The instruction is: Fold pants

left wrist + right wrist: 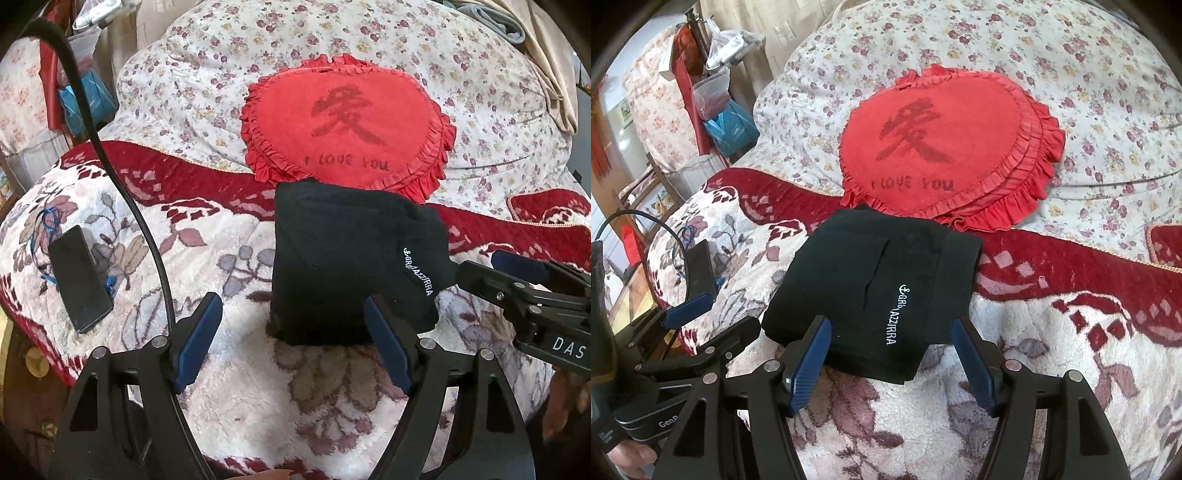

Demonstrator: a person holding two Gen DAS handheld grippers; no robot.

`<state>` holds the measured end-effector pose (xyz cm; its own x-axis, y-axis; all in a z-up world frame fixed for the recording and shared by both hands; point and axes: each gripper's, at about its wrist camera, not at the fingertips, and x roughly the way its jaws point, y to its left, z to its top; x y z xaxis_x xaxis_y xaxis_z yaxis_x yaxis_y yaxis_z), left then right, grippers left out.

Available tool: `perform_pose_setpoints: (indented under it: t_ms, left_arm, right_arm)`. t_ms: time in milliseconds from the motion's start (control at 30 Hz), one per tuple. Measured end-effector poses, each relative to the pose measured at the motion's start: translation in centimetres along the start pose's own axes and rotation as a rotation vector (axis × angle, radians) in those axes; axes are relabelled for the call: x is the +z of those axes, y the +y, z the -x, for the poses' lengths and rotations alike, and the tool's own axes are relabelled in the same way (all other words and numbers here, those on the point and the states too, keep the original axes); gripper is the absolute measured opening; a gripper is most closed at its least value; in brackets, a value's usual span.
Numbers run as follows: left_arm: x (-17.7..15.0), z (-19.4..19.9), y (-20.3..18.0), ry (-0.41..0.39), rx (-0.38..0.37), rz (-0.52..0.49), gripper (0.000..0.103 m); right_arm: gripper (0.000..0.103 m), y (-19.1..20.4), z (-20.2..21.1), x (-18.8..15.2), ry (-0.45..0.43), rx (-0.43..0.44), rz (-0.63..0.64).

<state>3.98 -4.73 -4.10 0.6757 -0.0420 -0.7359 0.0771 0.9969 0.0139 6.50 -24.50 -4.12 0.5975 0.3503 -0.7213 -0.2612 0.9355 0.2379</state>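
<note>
A black smartphone [79,280] is seen lying on the floral plush blanket [236,369], well to the left of the left gripper [291,317], whose jaws are spread with nothing between them. The folded black pants [347,266] are found just beyond and right of those jaws. The right gripper [890,332] is released too, its 2 jaws straddling the pants' near edge, a red heart-shaped cushion [945,147] seen beyond.

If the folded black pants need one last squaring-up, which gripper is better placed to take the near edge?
Probably the right gripper: its open fingers straddle the near edge of the black pants. The left gripper, also open, sits off their left corner, mostly over the blanket.
</note>
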Motion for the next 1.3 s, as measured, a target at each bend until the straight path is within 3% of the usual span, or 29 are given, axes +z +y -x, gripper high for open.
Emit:
perform_pose_setpoints:
  t_ms: [1300]
  left_arm:
    - [0.1, -1.6, 0.5, 0.036, -0.006, 0.017, 0.08]
  right_arm:
    - [0.068, 0.1, -1.8, -0.2, 0.048, -0.017, 0.012]
